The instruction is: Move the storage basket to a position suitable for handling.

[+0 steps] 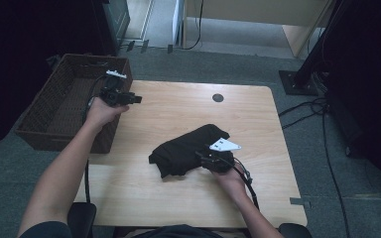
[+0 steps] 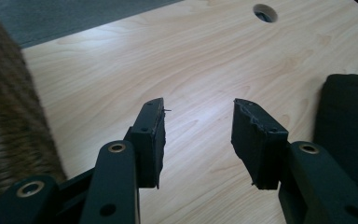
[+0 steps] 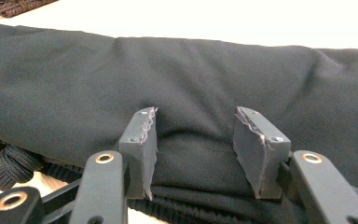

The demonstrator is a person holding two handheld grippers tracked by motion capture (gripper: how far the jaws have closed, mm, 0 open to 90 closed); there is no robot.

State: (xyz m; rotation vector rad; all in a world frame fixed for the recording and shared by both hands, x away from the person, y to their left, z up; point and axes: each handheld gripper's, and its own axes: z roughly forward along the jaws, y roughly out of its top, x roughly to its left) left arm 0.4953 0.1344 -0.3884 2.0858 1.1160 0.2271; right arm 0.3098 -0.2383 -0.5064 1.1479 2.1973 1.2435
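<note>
A black garment (image 1: 186, 148) lies bunched in the middle of the wooden table (image 1: 178, 106). My right gripper (image 1: 203, 157) is at the garment's right end, pointing left into it. In the right gripper view its jaws (image 3: 195, 116) stand apart, the dark cloth (image 3: 168, 70) lies under and beyond them, and the pads' inner faces are bare. My left gripper (image 1: 135, 99) hovers over the table's far left corner, beside the basket, open and empty. Between its jaws (image 2: 199, 105) I see only bare wood; the garment (image 2: 349, 130) shows at the right edge.
A brown wicker basket (image 1: 54, 106) stands against the table's left side, close to the left jaw (image 2: 4, 116). A round cable hole (image 1: 218, 97) sits near the far edge of the table (image 2: 265, 12). A black braided cord (image 3: 14, 163) lies under the garment's edge. Cables run over the floor at the right.
</note>
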